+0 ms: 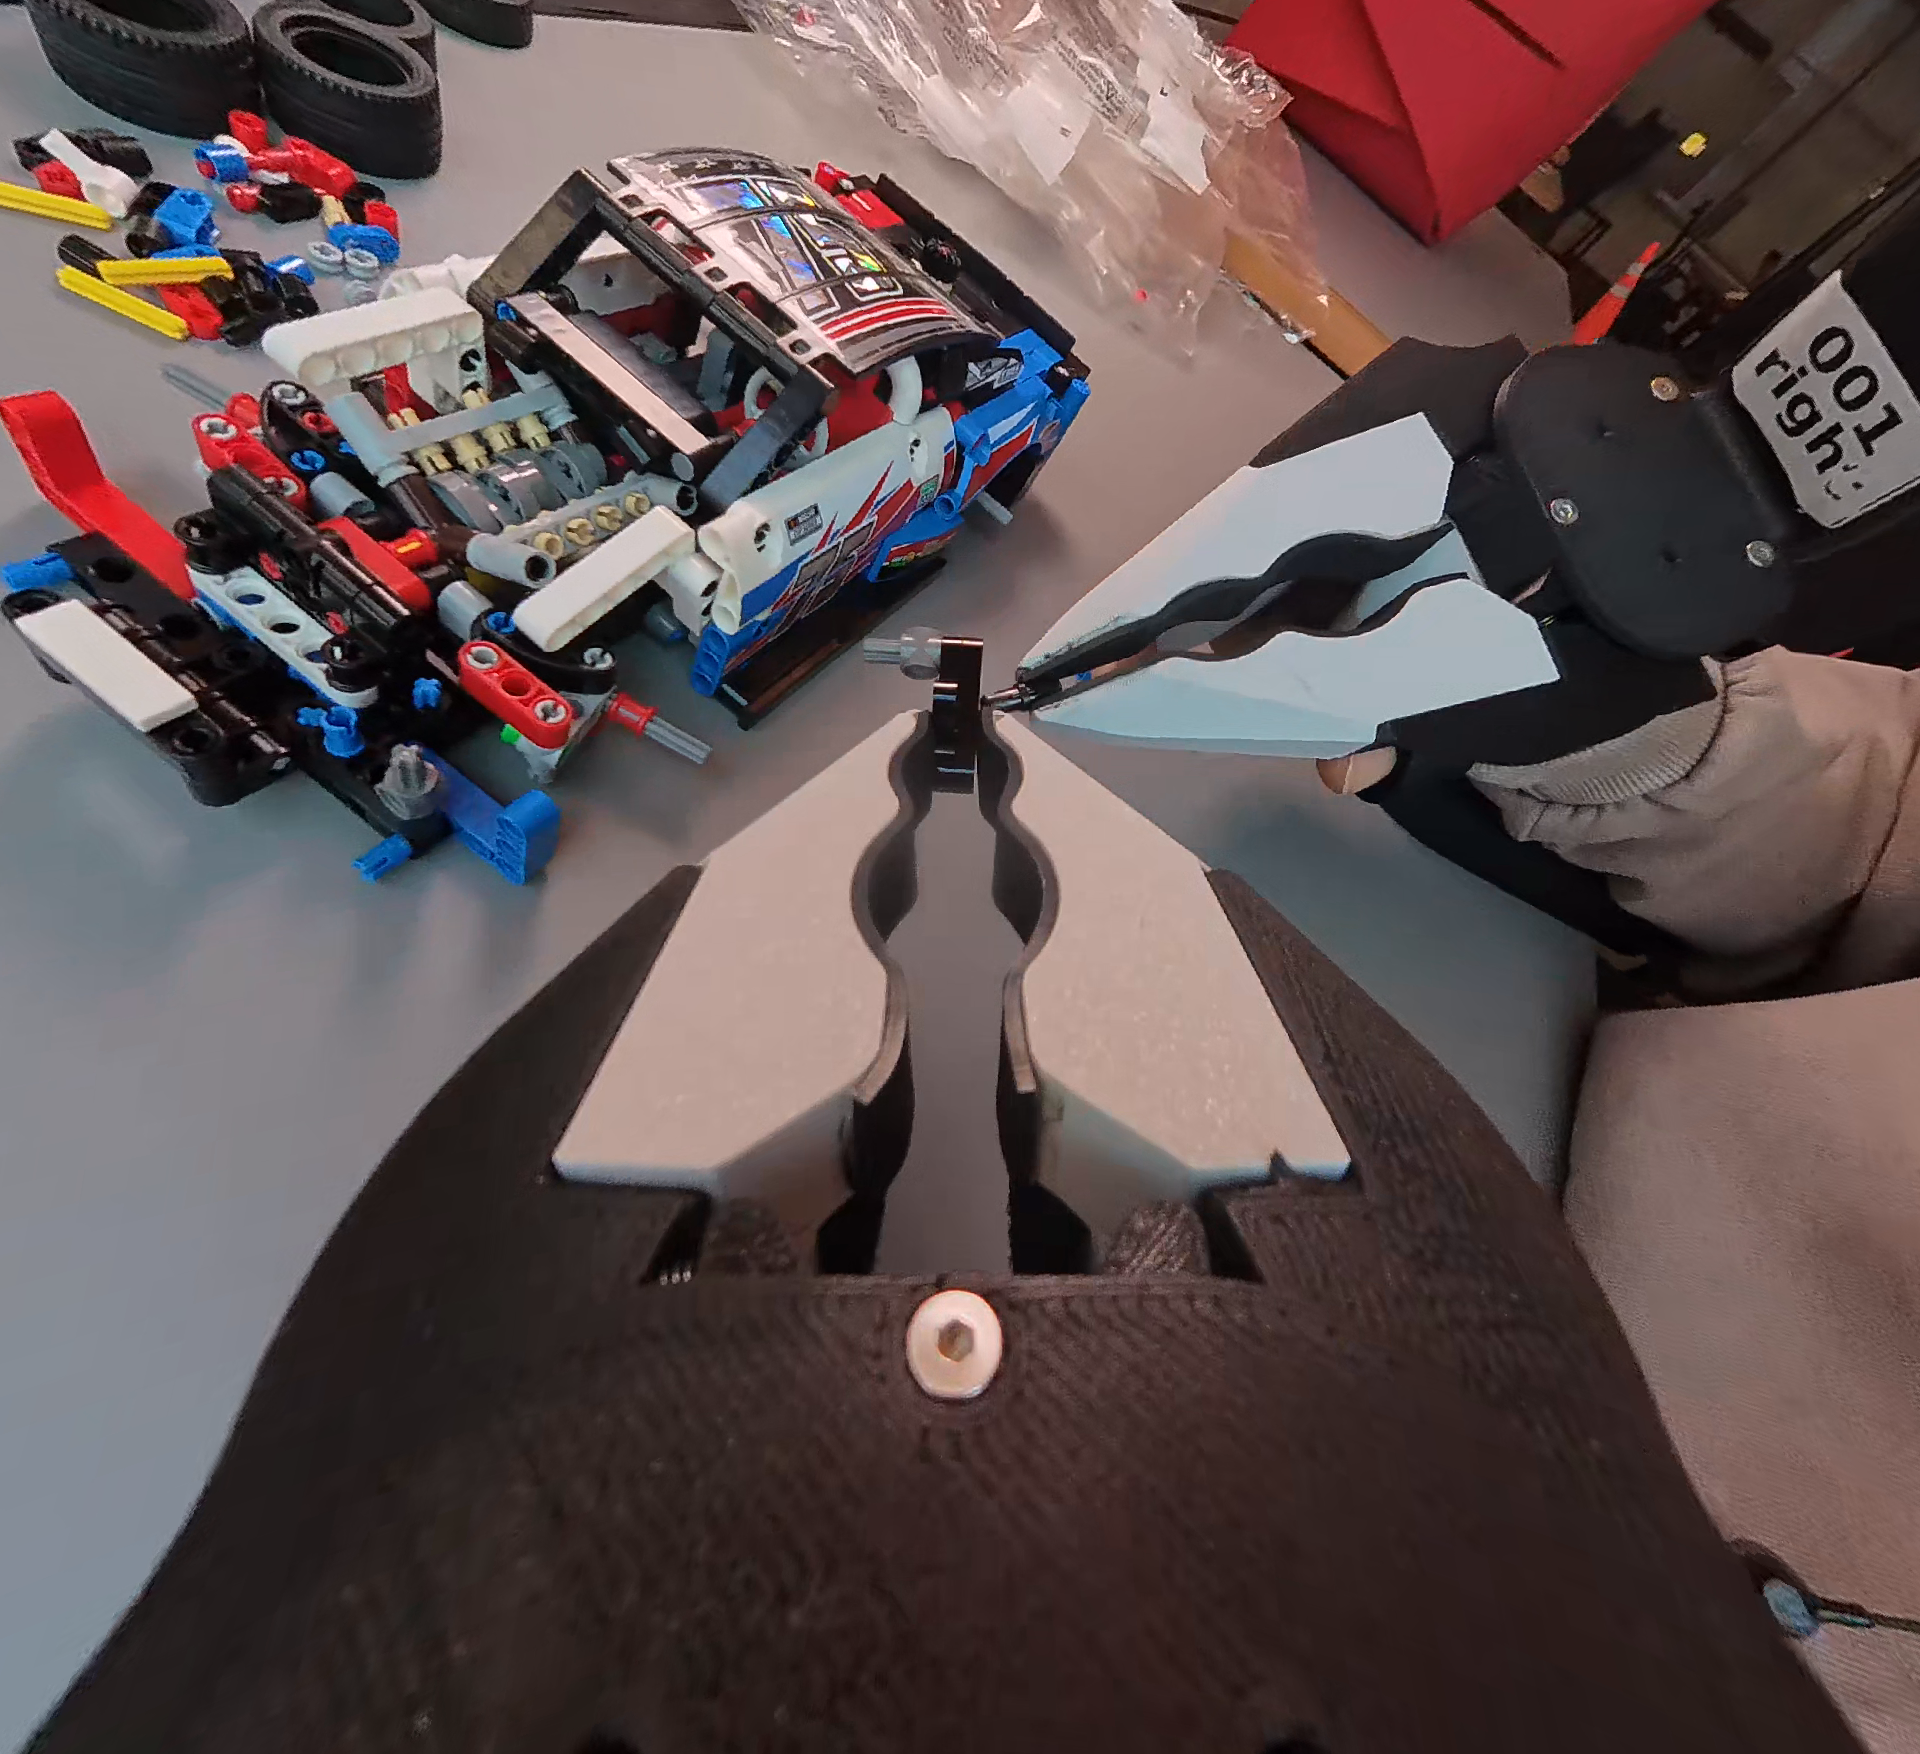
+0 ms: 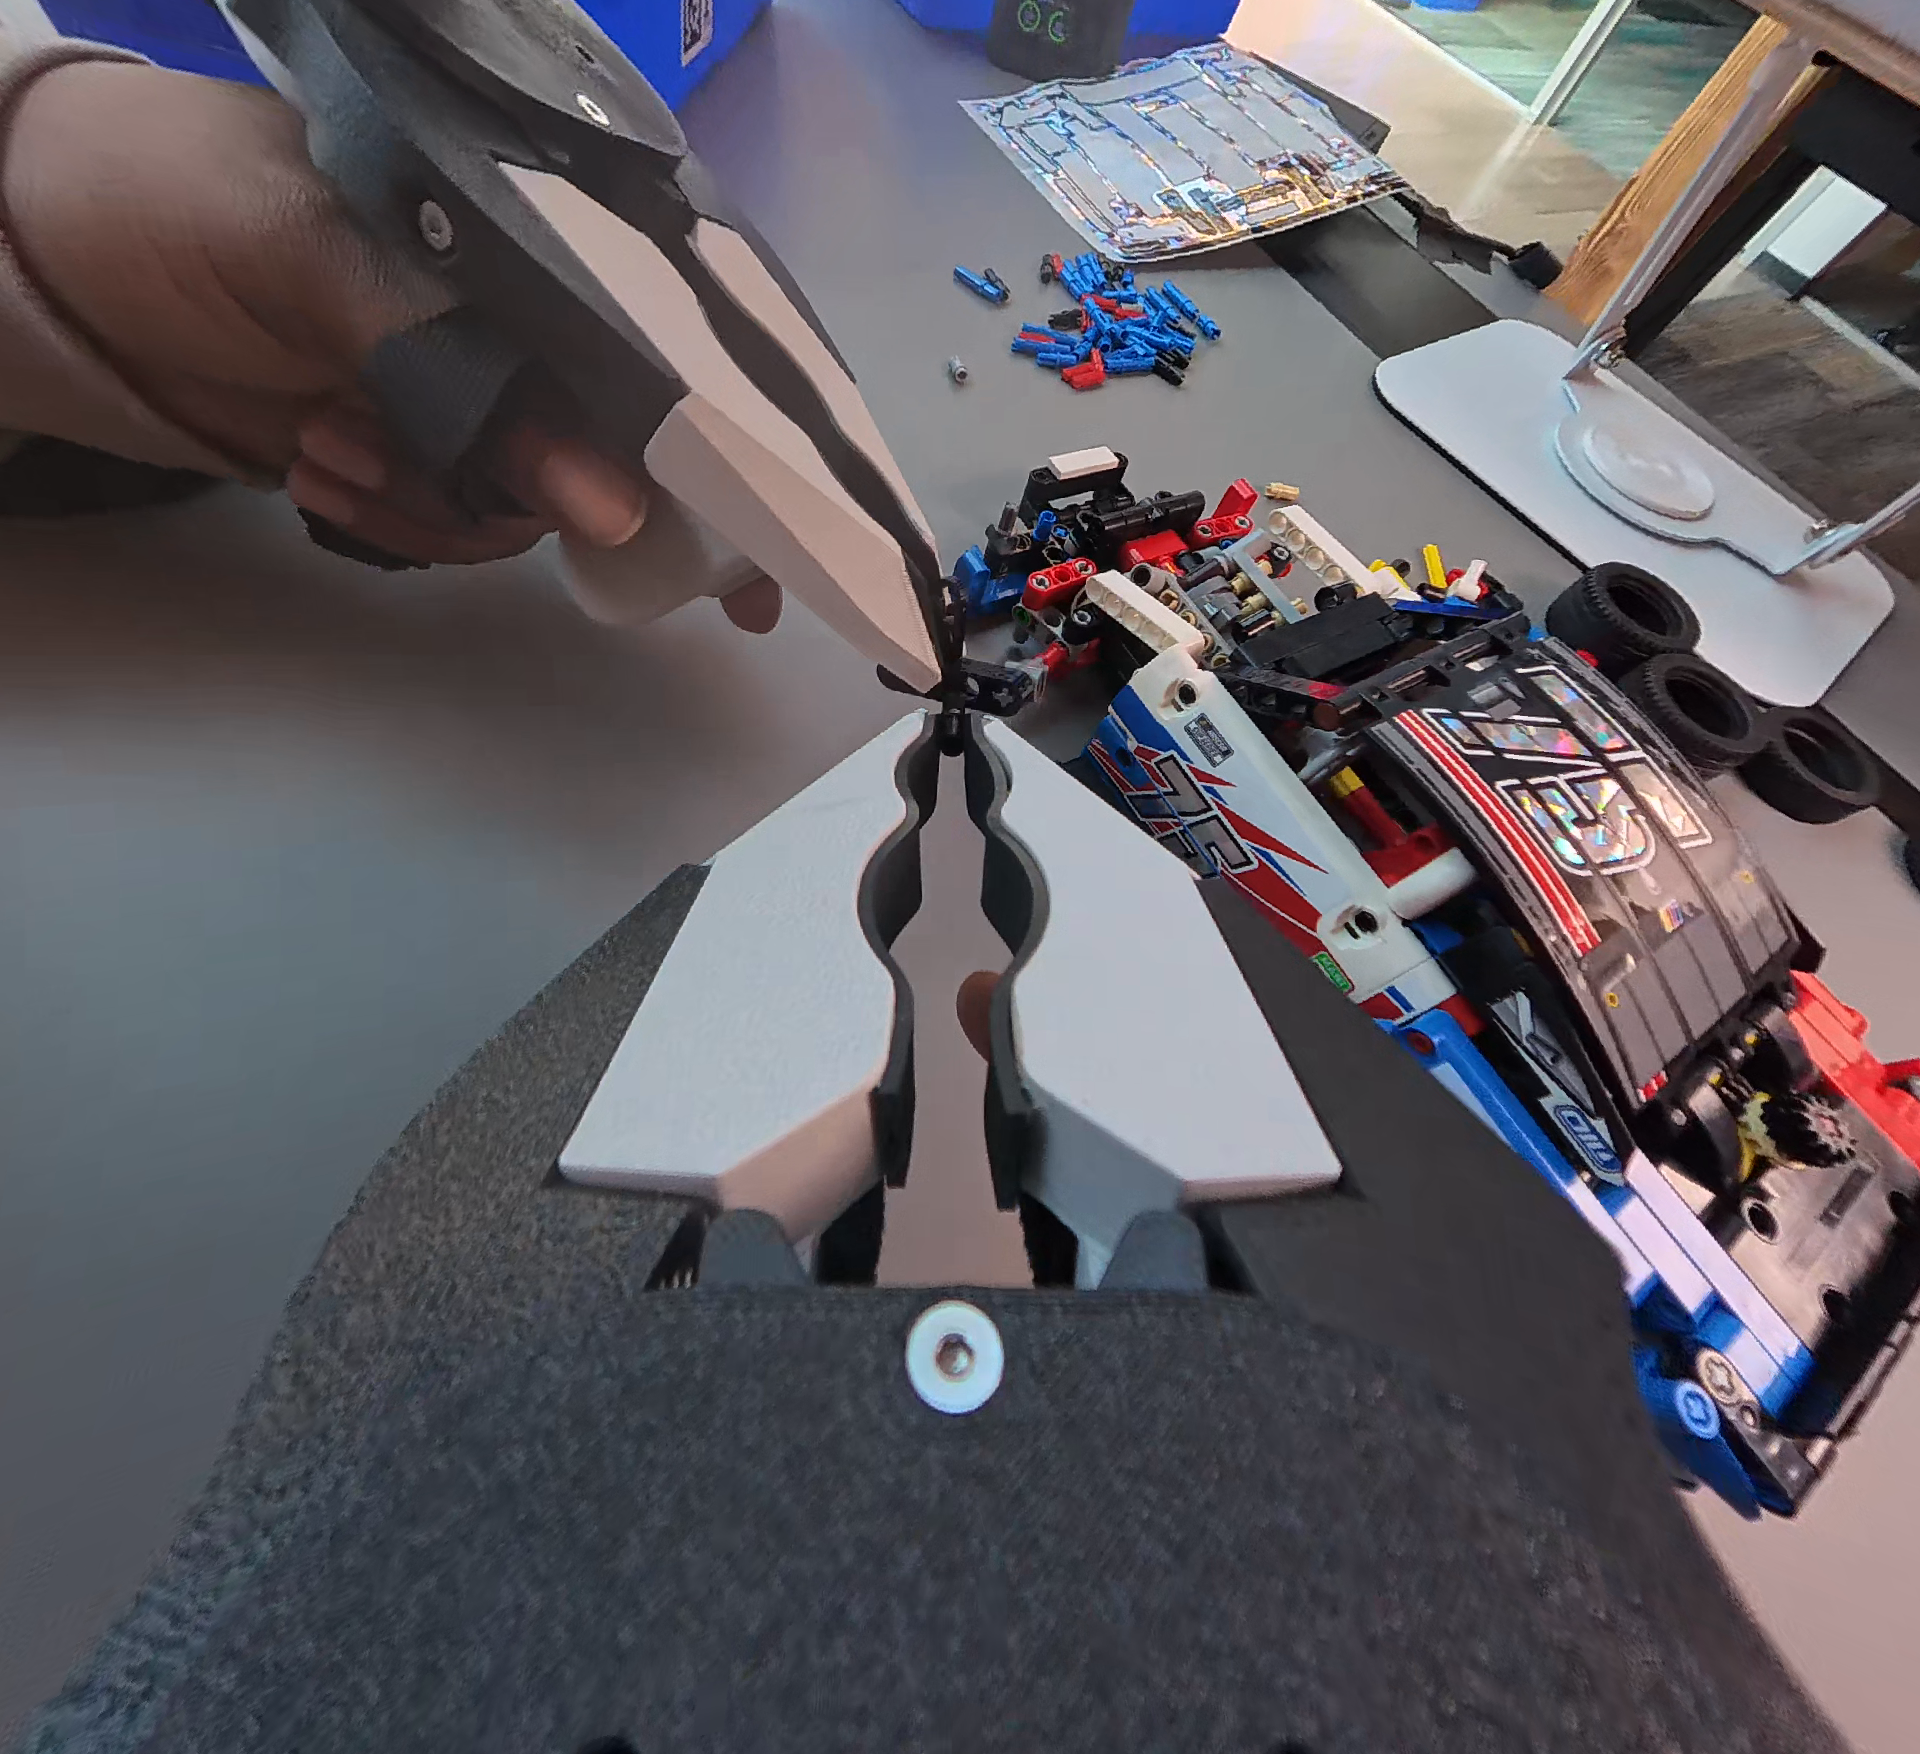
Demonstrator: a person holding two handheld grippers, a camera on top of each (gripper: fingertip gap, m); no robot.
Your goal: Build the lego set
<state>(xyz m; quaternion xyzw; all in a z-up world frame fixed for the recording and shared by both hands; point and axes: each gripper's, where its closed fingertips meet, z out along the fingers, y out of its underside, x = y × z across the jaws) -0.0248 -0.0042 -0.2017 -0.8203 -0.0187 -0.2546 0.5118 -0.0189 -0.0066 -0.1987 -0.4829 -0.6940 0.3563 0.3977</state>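
Observation:
My left gripper [image 1: 956, 730] is shut on a small black lego beam [image 1: 958, 681] that carries a grey axle [image 1: 902, 650], held above the table in front of the car. My right gripper [image 1: 1023, 688] comes in from the right, shut on a small black pin [image 1: 1003, 696] whose tip touches the beam's side. In the right wrist view, my right gripper [image 2: 951, 733] pinches the pin [image 2: 951, 740] against the beam [image 2: 992, 691] held by my left gripper [image 2: 940, 660]. The partly built lego race car [image 1: 727, 416] [image 2: 1455, 821] lies on the grey table without wheels.
Black tyres [image 1: 208, 42] [image 2: 1704, 696] and loose coloured pieces [image 1: 208, 229] lie beyond the car. Empty plastic bags [image 1: 1039, 94] and a red bag [image 1: 1486, 42] are at the back. A pile of blue pins [image 2: 1122, 322], a sticker sheet [image 2: 1184, 146] and a lamp base [image 2: 1621, 478] are also there. The tips of both grippers are at nearly the same place.

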